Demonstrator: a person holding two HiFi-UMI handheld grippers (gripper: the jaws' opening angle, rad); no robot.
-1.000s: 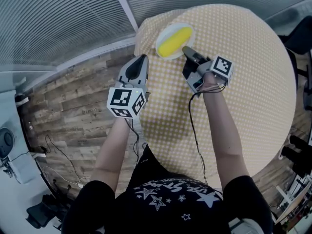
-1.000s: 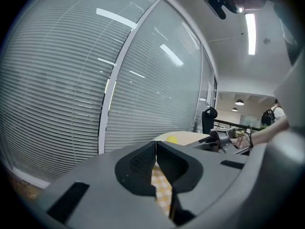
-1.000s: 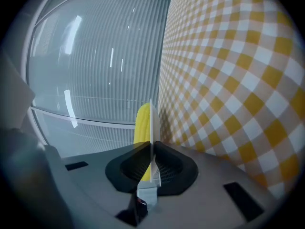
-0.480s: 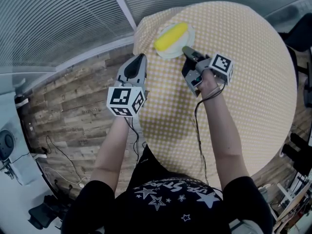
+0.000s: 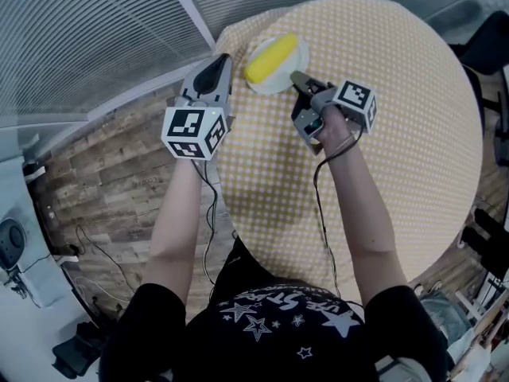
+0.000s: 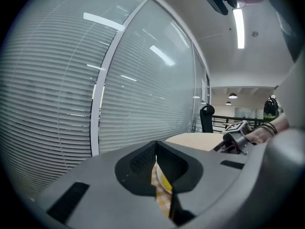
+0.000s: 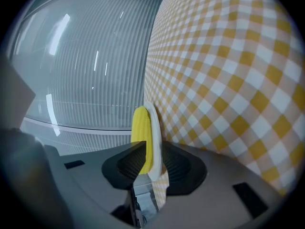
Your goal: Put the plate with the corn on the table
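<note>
While the plate is this close to the table's rim, most of the risk sits on the left side. The left gripper (image 5: 223,60) hangs just off the table edge beside the plate, its 2 jaws together on nothing. A drift to the right could nudge the plate or snag the checked cloth (image 5: 382,150) where it drapes over the edge.

The plate (image 5: 278,83) appears to rest flat on the cloth, near the edge that faces the blinds (image 5: 95,38), with the corn (image 5: 269,59) lying across it. The cob is round and loose, so any jolt could roll it off the shallow plate and then over the edge to the wooden floor (image 5: 103,173).

The right gripper (image 5: 297,78) has its jaws parted. They have just been opening, and the plate's near rim stands between them without seeming pinched. The gap looks narrow, though. If this gripper pulls back at an angle or lifts before the rim is clear, 1 jaw could catch the rim and tip or drag the plate, and perhaps shed the corn. A straight withdrawal along the jaws looks safest. The table (image 5: 445,94) offers ample room to the right for that.
</note>
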